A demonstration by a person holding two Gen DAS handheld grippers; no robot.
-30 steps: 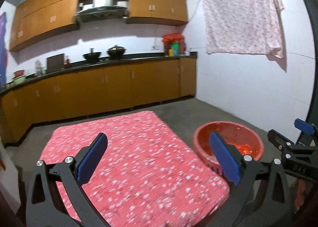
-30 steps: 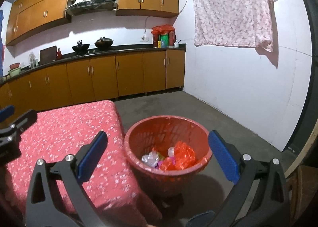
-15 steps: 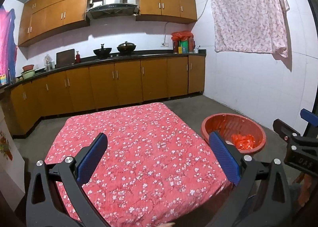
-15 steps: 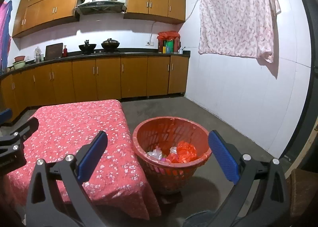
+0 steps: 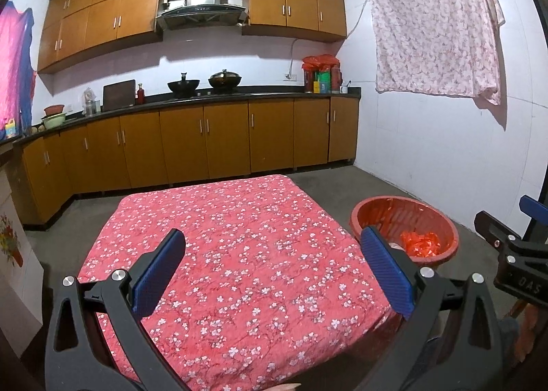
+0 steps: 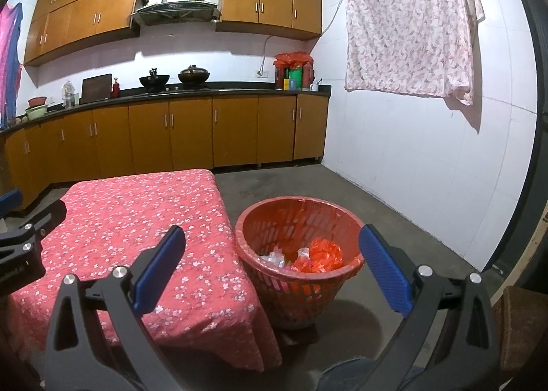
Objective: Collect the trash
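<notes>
A red plastic basket stands on the floor right of the table; it holds crumpled orange and white trash. It also shows in the left wrist view. My left gripper is open and empty above the red flowered tablecloth. My right gripper is open and empty, held back from the basket, which sits between its fingers in view. The right gripper shows at the right edge of the left wrist view. No loose trash shows on the table.
The table with the flowered cloth stands mid-room. Brown cabinets and a dark counter with woks run along the far wall. A flowered cloth hangs on the white right wall. Grey concrete floor surrounds the basket.
Both grippers have drawn back and risen from the table and basket, so more of the room and table shows. Both stay open and empty.
</notes>
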